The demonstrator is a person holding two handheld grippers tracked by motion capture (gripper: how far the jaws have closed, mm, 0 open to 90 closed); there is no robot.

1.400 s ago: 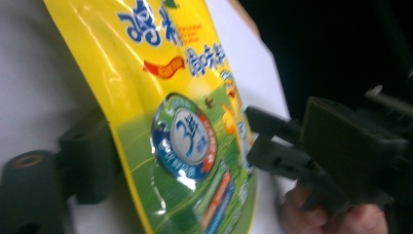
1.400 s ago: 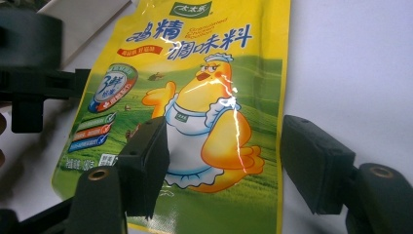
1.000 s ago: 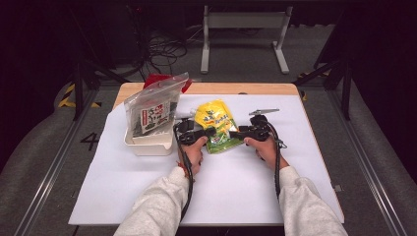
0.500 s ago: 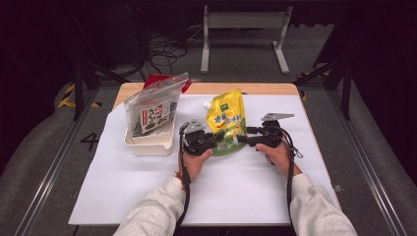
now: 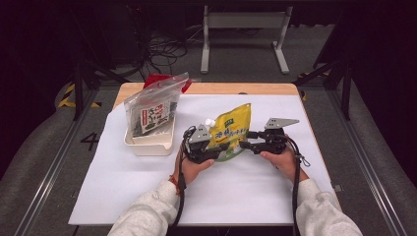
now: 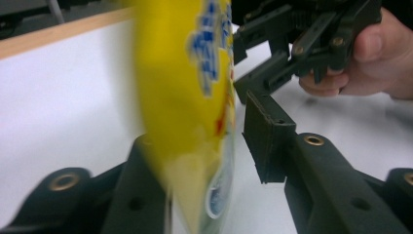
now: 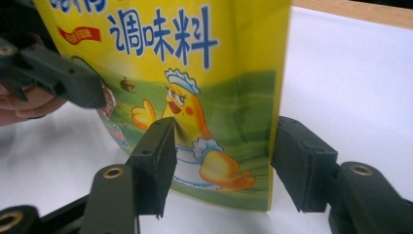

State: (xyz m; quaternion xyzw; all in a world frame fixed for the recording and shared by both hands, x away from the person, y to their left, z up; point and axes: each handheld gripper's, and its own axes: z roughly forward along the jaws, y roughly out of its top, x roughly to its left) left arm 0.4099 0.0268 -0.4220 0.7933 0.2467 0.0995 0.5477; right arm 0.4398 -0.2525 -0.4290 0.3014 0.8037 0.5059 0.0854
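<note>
— Two tongs meet at a yellow seasoning pouch [image 5: 230,132], held upright above the white bench [image 5: 147,196] near its middle, just right of a cream tray [image 5: 147,145]. How do they stand?

— Left tongs [image 5: 209,150] have just been opening; in the left gripper view the pouch [image 6: 190,107] leans on one jaw while the other stands clear of it, so the grip looks loose. Right tongs [image 5: 248,145] have just been closing: in the right gripper view the pouch's lower edge [image 7: 209,126] sits between the jaws, one pad at its side seam, the other apparently short of the printed face. Whether they pinch it I cannot tell.

— How should the handover be done well?

— My judgement: let the right tongs bite firmly on the side seam before the left lets go fully, and keep the pouch upright so its white cap [image 5: 210,122] stays on top.

— Any writing?

— Blue Chinese characters, 调味料, above a cartoon chick in a chef's hat. A clear bag [image 5: 152,110] in the tray carries a red-and-white label, too small to read.
</note>
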